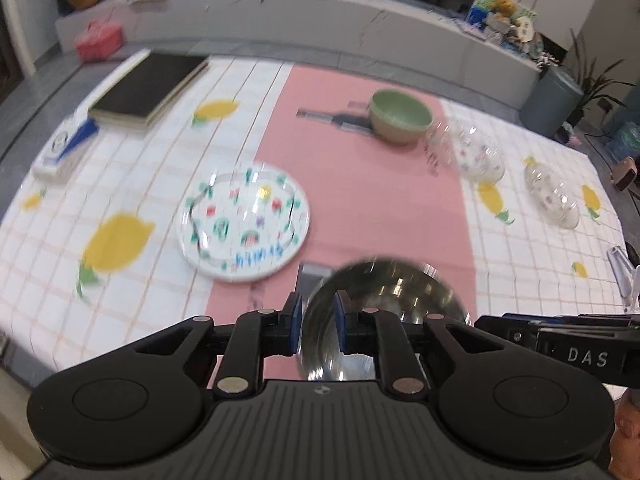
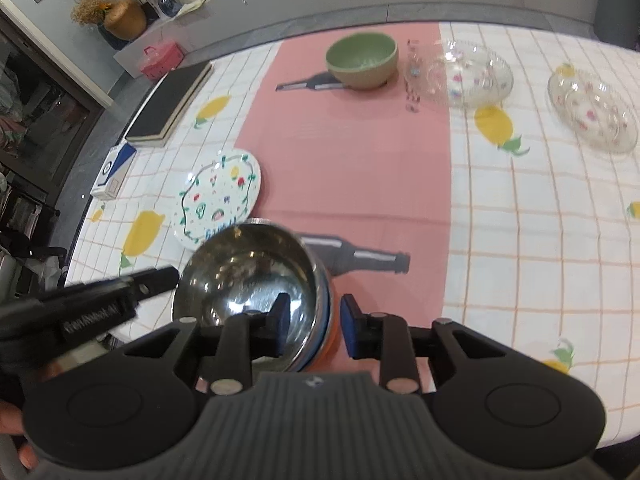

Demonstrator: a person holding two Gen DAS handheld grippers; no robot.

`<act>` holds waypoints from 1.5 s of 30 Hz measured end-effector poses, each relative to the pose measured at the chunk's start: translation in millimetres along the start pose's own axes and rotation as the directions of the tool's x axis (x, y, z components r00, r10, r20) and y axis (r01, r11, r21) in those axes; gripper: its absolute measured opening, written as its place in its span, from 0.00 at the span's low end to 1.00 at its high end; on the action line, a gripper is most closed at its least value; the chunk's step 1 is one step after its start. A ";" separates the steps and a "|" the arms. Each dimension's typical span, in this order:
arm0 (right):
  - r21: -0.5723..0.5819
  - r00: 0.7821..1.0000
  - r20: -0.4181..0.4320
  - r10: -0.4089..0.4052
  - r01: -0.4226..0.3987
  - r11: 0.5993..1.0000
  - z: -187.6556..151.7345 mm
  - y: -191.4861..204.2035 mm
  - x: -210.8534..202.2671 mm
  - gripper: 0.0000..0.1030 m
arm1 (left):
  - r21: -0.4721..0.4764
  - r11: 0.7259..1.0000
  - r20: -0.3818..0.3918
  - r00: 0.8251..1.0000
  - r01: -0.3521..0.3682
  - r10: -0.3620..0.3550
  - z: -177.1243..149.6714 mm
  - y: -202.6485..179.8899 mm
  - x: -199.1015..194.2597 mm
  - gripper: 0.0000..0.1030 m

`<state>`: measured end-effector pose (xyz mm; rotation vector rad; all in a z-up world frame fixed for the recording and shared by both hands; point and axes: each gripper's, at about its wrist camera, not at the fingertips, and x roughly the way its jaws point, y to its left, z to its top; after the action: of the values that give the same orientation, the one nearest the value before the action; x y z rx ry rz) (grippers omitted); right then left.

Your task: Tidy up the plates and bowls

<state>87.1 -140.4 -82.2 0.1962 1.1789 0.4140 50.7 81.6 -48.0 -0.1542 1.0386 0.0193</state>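
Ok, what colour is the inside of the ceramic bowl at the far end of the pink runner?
Pale green inside the round ceramic bowl, beige outside; clearest in the right wrist view.

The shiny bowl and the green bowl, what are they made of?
The shiny bowl looks like polished metal, probably steel: it mirrors the room like a looking glass. The green bowl looks like ceramic or stoneware: matte green inside, sandy beige outside, with thick walls. It could be plastic; the pictures leave that open.
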 end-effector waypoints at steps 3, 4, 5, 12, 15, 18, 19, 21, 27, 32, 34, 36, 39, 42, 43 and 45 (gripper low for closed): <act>0.010 1.000 0.025 -0.009 0.009 1.000 15.0 -7.6 -7.3 0.27 | 0.038 0.998 0.020 0.999 0.042 -0.043 20.8 -7.5 -5.7 0.19; 0.012 0.999 0.036 -0.017 0.017 1.000 21.0 -10.2 -9.7 0.27 | 0.054 0.997 0.024 0.998 0.057 -0.058 27.8 -11.0 -6.4 0.19; 0.013 0.998 0.048 -0.028 0.028 1.000 27.7 -12.5 -12.2 0.27 | 0.072 0.995 0.028 0.997 0.070 -0.072 35.0 -14.5 -6.7 0.19; -0.006 0.991 0.112 -0.078 0.079 0.997 80.2 -24.5 -21.3 0.33 | 0.178 0.979 0.068 0.991 0.101 -0.115 89.3 -38.4 2.3 0.19; -0.017 0.988 0.123 -0.093 0.095 0.995 105.5 -28.3 -17.1 0.33 | 0.220 0.970 0.075 0.990 0.099 -0.118 110.8 -48.8 14.7 0.19; -0.012 0.985 0.138 -0.105 0.107 0.994 132.0 -35.3 -8.1 0.33 | 0.246 0.962 0.077 0.987 0.116 -0.139 127.8 -56.9 31.5 0.19; -0.007 0.982 0.148 -0.114 0.116 0.993 141.2 -37.4 -4.6 0.33 | 0.252 0.960 0.071 0.986 0.126 -0.148 134.2 -57.8 39.2 0.19; -0.004 0.977 0.169 -0.130 0.132 0.991 158.0 -41.6 4.2 0.33 | 0.254 0.953 0.064 0.980 0.165 -0.187 147.3 -57.3 53.8 0.19; 0.034 0.982 0.145 -0.123 0.119 0.992 200.5 -52.7 47.5 0.33 | 0.171 0.964 0.045 0.976 0.203 -0.214 184.8 -42.0 110.4 0.21; 0.079 0.987 0.097 -0.125 0.118 0.990 225.9 -62.2 94.4 0.33 | 0.055 0.961 0.003 0.962 0.272 -0.273 202.1 -29.3 159.9 0.21; 0.087 0.987 0.079 -0.139 0.132 0.987 234.1 -64.8 111.1 0.33 | 0.039 0.962 -0.018 0.962 0.271 -0.271 205.6 -29.4 176.8 0.23; 0.094 0.986 0.070 -0.150 0.144 0.985 241.6 -66.3 124.4 0.33 | 0.050 0.966 -0.037 0.967 0.255 -0.254 207.2 -32.0 192.2 0.26; 0.109 0.987 0.047 -0.153 0.148 0.983 251.6 -69.2 141.8 0.32 | 0.052 0.973 -0.065 0.973 0.223 -0.220 208.3 -34.8 212.2 0.27; 0.124 0.989 0.022 -0.147 0.143 0.982 257.6 -71.8 156.1 0.28 | 0.034 0.977 -0.079 0.975 0.212 -0.209 207.8 -34.0 225.4 0.27; 0.126 0.988 0.017 -0.153 0.150 0.981 258.9 -72.2 160.1 0.28 | 0.027 0.977 -0.080 0.975 0.210 -0.208 208.0 -33.3 228.1 0.27; 0.138 0.988 0.010 -0.152 0.149 0.979 260.4 -73.8 166.6 0.25 | 0.016 0.978 -0.076 0.976 0.206 -0.205 207.4 -32.0 231.3 0.27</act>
<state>396.3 -121.6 -153.1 0.2276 1.1937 0.1980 348.8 65.1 -139.8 -0.2420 1.0918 -0.1876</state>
